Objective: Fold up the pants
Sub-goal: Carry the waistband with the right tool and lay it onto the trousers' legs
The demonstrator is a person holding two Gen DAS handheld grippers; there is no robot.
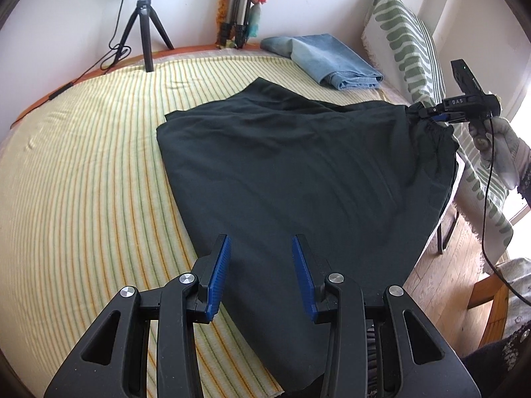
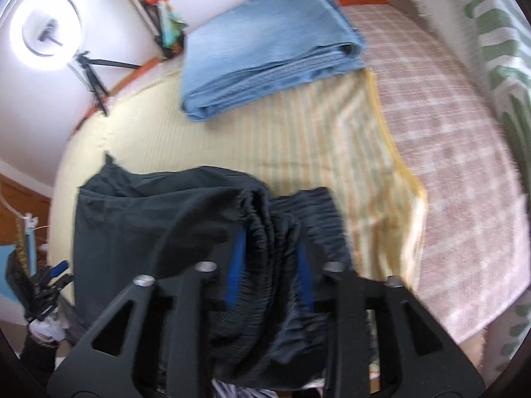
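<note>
Dark green pants lie spread on the yellow striped cloth, reaching past the table's right edge. My left gripper hovers open over the leg end near the front edge, with nothing between its blue pads. At the far right, my right gripper is at the gathered waistband, which is lifted a little. In the right wrist view the bunched waistband sits between the right gripper's parted blue pads, and the blur hides whether they touch it. The pants trail away to the left.
Folded blue jeans lie at the back of the table. A ring light on a tripod stands at the back left. A green-patterned throw hangs at the right, with a pink plaid cloth below it. A gloved hand holds the right gripper.
</note>
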